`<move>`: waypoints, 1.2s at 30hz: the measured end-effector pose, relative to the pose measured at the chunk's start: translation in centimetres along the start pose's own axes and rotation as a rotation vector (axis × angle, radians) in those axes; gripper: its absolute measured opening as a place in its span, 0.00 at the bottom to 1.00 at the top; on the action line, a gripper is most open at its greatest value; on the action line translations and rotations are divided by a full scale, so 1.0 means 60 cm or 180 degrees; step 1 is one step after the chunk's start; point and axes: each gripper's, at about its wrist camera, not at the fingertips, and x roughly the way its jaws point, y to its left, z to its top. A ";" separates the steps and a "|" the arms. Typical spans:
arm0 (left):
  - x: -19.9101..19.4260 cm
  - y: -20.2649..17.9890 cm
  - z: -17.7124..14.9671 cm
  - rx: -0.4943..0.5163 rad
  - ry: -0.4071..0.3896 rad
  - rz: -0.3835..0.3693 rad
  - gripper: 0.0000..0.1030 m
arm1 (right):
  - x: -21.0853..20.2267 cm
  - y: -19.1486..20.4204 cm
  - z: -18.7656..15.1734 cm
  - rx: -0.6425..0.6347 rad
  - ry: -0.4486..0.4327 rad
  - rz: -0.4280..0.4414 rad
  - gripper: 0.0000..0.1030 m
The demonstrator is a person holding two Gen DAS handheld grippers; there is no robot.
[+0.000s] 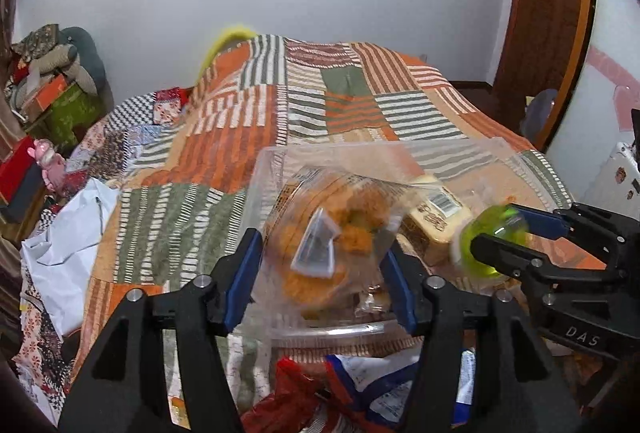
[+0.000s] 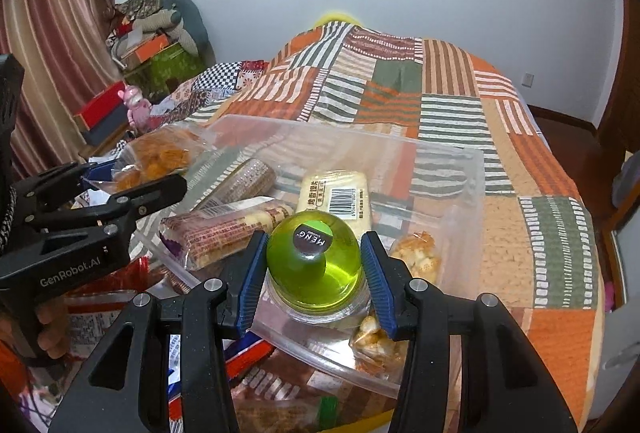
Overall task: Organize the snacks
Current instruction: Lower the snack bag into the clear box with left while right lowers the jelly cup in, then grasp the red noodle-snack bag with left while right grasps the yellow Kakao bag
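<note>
My right gripper [image 2: 312, 269] pinches a green domed jelly cup [image 2: 314, 259], black label on top, over the near edge of the clear bin [image 2: 460, 169]. Left of the bin, my left gripper [image 1: 320, 269] pinches a transparent bag of orange snacks [image 1: 328, 233].
</note>
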 end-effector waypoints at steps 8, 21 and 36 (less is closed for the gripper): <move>-0.015 0.004 -0.004 -0.0112 0.0042 -0.0135 0.63 | -0.019 -0.007 0.005 0.0051 -0.0074 0.0034 0.44; -0.096 0.029 -0.049 -0.0144 0.0016 -0.0102 0.64 | -0.102 0.002 -0.009 0.0050 -0.0304 0.0014 0.44; -0.137 0.052 -0.154 -0.0103 0.0123 -0.0119 0.78 | -0.143 -0.011 -0.086 -0.0058 -0.0251 -0.0257 0.60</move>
